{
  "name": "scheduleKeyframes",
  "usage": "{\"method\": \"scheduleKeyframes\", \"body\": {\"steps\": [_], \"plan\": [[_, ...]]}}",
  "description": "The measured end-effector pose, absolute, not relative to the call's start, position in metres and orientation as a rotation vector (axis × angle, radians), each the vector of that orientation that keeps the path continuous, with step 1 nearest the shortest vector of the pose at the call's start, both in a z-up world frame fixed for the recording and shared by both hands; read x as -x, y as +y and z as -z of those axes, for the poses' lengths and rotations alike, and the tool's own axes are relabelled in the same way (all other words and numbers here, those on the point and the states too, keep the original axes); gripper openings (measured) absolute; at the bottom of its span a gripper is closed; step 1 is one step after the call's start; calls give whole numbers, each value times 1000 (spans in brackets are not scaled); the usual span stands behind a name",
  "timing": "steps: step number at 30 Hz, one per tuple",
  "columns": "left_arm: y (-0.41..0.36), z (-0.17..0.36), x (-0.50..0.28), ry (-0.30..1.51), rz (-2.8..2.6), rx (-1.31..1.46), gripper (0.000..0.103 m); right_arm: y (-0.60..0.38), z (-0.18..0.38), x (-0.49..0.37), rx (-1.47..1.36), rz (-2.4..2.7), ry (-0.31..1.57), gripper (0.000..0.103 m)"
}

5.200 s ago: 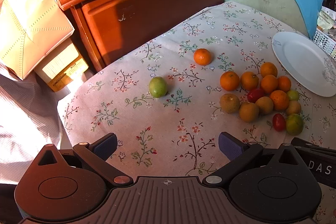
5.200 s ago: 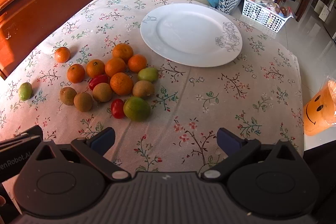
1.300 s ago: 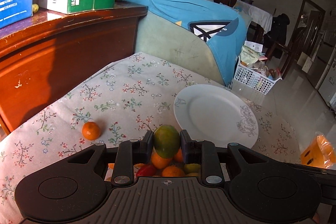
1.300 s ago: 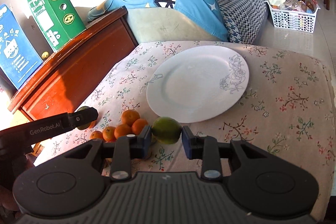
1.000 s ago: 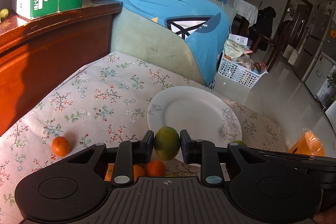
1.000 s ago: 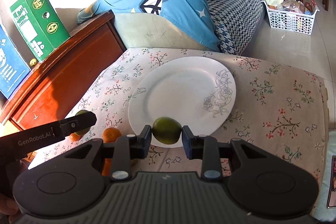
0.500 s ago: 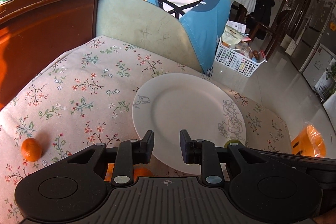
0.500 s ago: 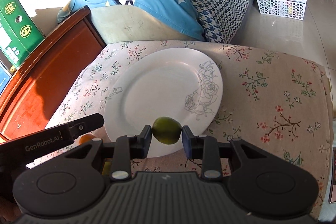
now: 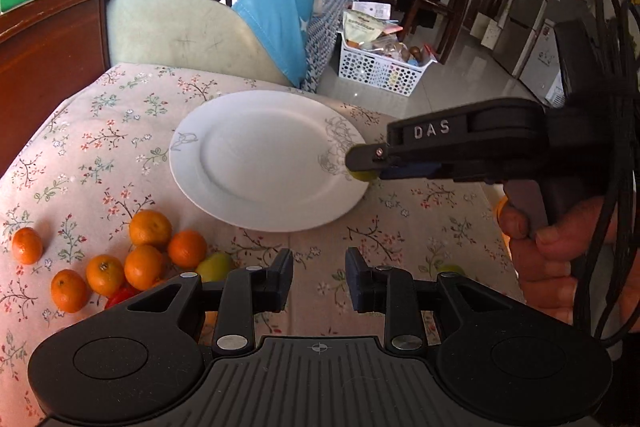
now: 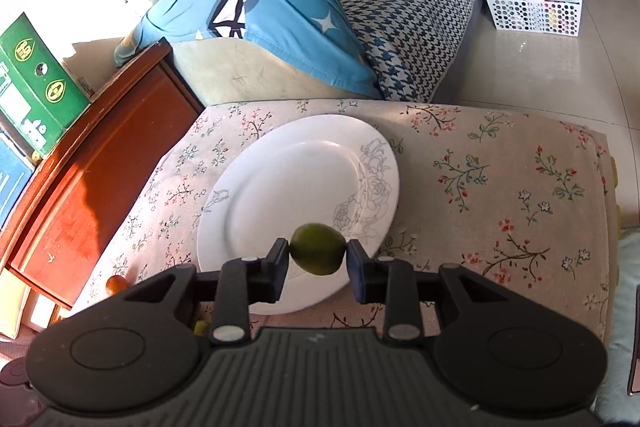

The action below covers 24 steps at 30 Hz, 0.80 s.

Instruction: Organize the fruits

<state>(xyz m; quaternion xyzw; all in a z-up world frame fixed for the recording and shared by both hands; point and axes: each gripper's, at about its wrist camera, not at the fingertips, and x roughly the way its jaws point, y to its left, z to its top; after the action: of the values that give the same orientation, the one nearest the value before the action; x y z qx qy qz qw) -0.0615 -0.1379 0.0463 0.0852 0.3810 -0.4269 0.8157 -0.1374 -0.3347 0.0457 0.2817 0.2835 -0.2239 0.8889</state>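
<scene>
My right gripper (image 10: pixel 317 264) is shut on a green fruit (image 10: pixel 318 248) and holds it above the near rim of the white plate (image 10: pixel 280 187). In the left wrist view the right gripper (image 9: pixel 362 167) reaches over the plate's (image 9: pixel 256 155) right rim, with a sliver of the green fruit (image 9: pixel 362 175) showing under its finger. My left gripper (image 9: pixel 319 281) is empty, jaws a narrow gap apart, above the cloth in front of the plate. Several oranges (image 9: pixel 144 267) lie in a pile at the left, with a pale green fruit (image 9: pixel 212 267) beside them.
A lone orange (image 9: pixel 26 245) lies at the far left. Another green fruit (image 9: pixel 450 270) lies on the cloth at the right. A wooden cabinet (image 10: pixel 88 179) stands left of the table, a sofa with a blue cover (image 10: pixel 256 15) behind it, and a white basket (image 10: pixel 532 11) on the floor.
The green fruit my left gripper held a second ago is gone from its jaws. The right gripper has carried its green fruit over the plate's rim and come into the left wrist view.
</scene>
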Motion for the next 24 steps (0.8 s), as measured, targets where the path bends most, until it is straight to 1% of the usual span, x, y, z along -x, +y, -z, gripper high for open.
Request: {"method": "scheduleKeyframes", "body": {"steps": [7, 10, 16, 18, 20, 21, 23, 24], "plan": [[-153, -36, 101, 810, 1032, -212, 27, -340, -44, 127, -555, 367, 678, 31], [-162, -32, 110, 819, 1049, -195, 27, -349, -51, 130, -573, 308, 678, 32], [-182, -24, 120, 821, 1068, -149, 27, -361, -70, 143, -489, 289, 662, 32], [-188, -23, 121, 809, 1063, -154, 27, -368, -68, 152, -472, 297, 650, 32], [-193, -21, 121, 800, 1057, -142, 28, -376, -63, 156, -519, 318, 651, 32], [-197, -20, 119, 803, 1059, -138, 30, -378, -62, 155, -533, 322, 650, 32], [-203, -19, 118, 792, 1035, -161, 45, -378, -60, 153, -526, 325, 650, 32], [-207, -18, 118, 777, 1017, -175, 47, -378, -59, 151, -522, 327, 656, 32]]}}
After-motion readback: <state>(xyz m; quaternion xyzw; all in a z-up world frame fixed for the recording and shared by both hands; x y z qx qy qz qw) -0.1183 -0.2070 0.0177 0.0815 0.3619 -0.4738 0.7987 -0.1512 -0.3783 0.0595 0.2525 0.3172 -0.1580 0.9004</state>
